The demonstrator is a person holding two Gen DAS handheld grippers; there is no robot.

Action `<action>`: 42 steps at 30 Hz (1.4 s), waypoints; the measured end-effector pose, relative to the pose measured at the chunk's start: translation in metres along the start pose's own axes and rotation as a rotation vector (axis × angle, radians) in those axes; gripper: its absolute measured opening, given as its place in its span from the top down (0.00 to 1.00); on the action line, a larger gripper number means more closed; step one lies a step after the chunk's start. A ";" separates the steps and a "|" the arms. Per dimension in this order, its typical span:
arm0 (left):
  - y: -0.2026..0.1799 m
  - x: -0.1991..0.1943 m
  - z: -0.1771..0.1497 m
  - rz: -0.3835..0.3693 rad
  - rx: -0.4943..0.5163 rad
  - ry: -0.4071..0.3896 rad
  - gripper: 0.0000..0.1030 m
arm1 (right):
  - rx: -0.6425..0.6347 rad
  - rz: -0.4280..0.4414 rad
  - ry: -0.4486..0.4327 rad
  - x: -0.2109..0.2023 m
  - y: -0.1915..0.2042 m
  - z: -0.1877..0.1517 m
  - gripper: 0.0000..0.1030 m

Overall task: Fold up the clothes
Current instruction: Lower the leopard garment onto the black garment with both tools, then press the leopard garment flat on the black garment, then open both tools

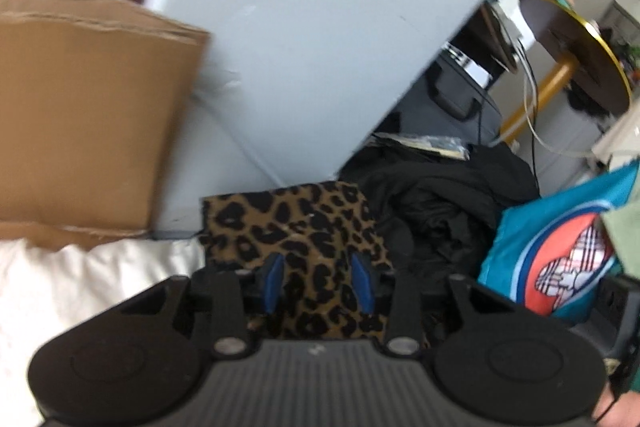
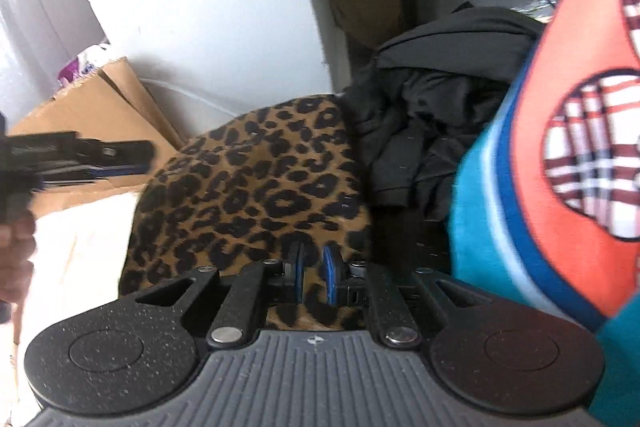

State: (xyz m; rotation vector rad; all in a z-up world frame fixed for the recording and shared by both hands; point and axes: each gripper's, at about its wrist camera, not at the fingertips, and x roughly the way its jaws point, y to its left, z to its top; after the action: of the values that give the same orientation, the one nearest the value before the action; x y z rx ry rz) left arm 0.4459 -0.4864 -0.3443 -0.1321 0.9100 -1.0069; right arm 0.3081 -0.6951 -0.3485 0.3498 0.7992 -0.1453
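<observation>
Leopard-print garment [image 2: 256, 183] folded on the bed beside a black clothes heap [image 2: 432, 131]; left tool [image 1: 318, 281] released above it, right tool [image 2: 314, 277] nearly clenched, apparently empty; risk: a blind pinch drags the fold open.

The teal printed cloth [image 2: 560, 147] right of the right gripper [image 2: 314, 277] runs off the picture's edge (its design partly lost); the cardboard box [image 1: 88, 115] left of the left gripper [image 1: 318, 281] is blurred.
</observation>
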 end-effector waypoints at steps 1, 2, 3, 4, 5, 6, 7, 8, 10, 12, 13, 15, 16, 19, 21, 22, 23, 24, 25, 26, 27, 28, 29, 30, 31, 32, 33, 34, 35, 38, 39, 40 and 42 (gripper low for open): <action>-0.002 0.006 0.000 0.013 0.015 0.009 0.62 | 0.002 0.014 -0.003 0.002 0.002 0.000 0.87; -0.002 0.011 -0.001 0.029 0.021 0.021 0.62 | -0.001 0.026 -0.005 0.005 0.005 0.001 0.86; -0.001 0.016 -0.003 0.047 0.024 0.035 0.63 | -0.003 0.038 -0.007 0.008 0.009 0.001 0.86; 0.002 0.021 -0.004 0.067 0.024 0.049 0.64 | -0.003 0.050 -0.006 0.012 0.012 0.002 0.86; 0.004 0.025 -0.006 0.090 0.026 0.061 0.65 | -0.003 0.062 -0.005 0.015 0.015 0.002 0.86; 0.005 0.026 -0.008 0.109 0.032 0.071 0.68 | -0.010 0.070 -0.003 0.019 0.019 0.002 0.86; 0.005 0.026 -0.009 0.127 0.040 0.079 0.68 | -0.021 0.075 0.000 0.022 0.022 0.001 0.86; 0.006 0.024 -0.011 0.136 0.045 0.083 0.68 | -0.034 0.079 0.006 0.027 0.024 0.000 0.86; 0.006 0.018 -0.014 0.150 0.058 0.087 0.68 | -0.054 0.082 0.025 0.032 0.027 -0.006 0.86; 0.006 0.010 -0.016 0.164 0.085 0.097 0.68 | -0.072 0.080 0.042 0.035 0.029 -0.013 0.86; 0.006 0.005 -0.016 0.166 0.095 0.097 0.68 | -0.077 0.084 0.042 0.033 0.027 -0.016 0.86; 0.005 -0.005 -0.018 0.163 0.102 0.092 0.68 | -0.084 0.089 0.045 0.030 0.025 -0.024 0.86; 0.005 -0.010 -0.020 0.157 0.101 0.088 0.68 | -0.085 0.089 0.050 0.027 0.023 -0.028 0.86; 0.004 -0.023 -0.028 0.136 0.081 0.087 0.65 | -0.110 0.083 0.066 0.019 0.020 -0.043 0.86; 0.003 -0.028 -0.036 0.126 0.055 0.095 0.58 | -0.125 0.076 0.083 0.014 0.019 -0.054 0.81; 0.002 -0.030 -0.041 0.123 0.046 0.099 0.54 | -0.132 0.073 0.090 0.011 0.019 -0.060 0.76; 0.001 -0.031 -0.046 0.121 0.040 0.104 0.53 | -0.141 0.069 0.095 0.008 0.018 -0.065 0.75; 0.000 -0.030 -0.051 0.118 0.035 0.111 0.52 | -0.140 0.062 0.096 0.004 0.016 -0.070 0.75; -0.001 -0.030 -0.055 0.116 0.030 0.118 0.50 | -0.139 0.056 0.097 0.001 0.014 -0.074 0.75; -0.002 -0.029 -0.059 0.116 0.025 0.126 0.49 | -0.138 0.049 0.098 -0.003 0.013 -0.078 0.75; -0.002 -0.028 -0.063 0.117 0.018 0.135 0.48 | -0.136 0.043 0.098 -0.006 0.011 -0.083 0.75; -0.002 -0.028 -0.067 0.117 0.011 0.141 0.48 | -0.124 0.038 0.091 -0.011 0.009 -0.085 0.75; -0.002 -0.027 -0.071 0.117 0.001 0.146 0.47 | -0.112 0.033 0.083 -0.015 0.007 -0.088 0.75; -0.001 -0.027 -0.074 0.115 -0.011 0.151 0.47 | -0.102 0.025 0.074 -0.020 0.005 -0.090 0.74; -0.001 -0.026 -0.077 0.112 -0.021 0.155 0.46 | -0.092 0.017 0.065 -0.024 0.003 -0.092 0.74; -0.001 -0.026 -0.079 0.107 -0.029 0.159 0.46 | -0.088 0.006 0.057 -0.028 0.002 -0.094 0.74; -0.001 -0.026 -0.082 0.102 -0.033 0.163 0.46 | -0.084 -0.005 0.048 -0.031 0.001 -0.095 0.74; -0.002 -0.025 -0.084 0.097 -0.035 0.166 0.48 | -0.075 -0.011 0.042 -0.032 -0.001 -0.096 0.74; -0.002 -0.024 -0.086 0.089 -0.040 0.168 0.49 | -0.058 -0.015 0.036 -0.033 -0.004 -0.097 0.73; 0.001 -0.022 -0.094 0.100 -0.064 0.164 0.65 | -0.007 -0.020 0.028 -0.030 -0.010 -0.100 0.68; 0.003 -0.023 -0.095 0.103 -0.069 0.159 0.71 | 0.010 -0.020 0.026 -0.028 -0.012 -0.102 0.68; 0.005 -0.025 -0.096 0.101 -0.076 0.154 0.74 | 0.027 -0.019 0.025 -0.026 -0.013 -0.105 0.68; 0.009 -0.028 -0.098 0.096 -0.089 0.147 0.79 | 0.069 -0.020 0.014 -0.023 -0.015 -0.111 0.68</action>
State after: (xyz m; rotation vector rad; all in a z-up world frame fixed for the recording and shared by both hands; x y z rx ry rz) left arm 0.3762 -0.4303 -0.3945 -0.0896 1.0862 -0.8959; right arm 0.2132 -0.6695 -0.4074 0.4081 0.8126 -0.1897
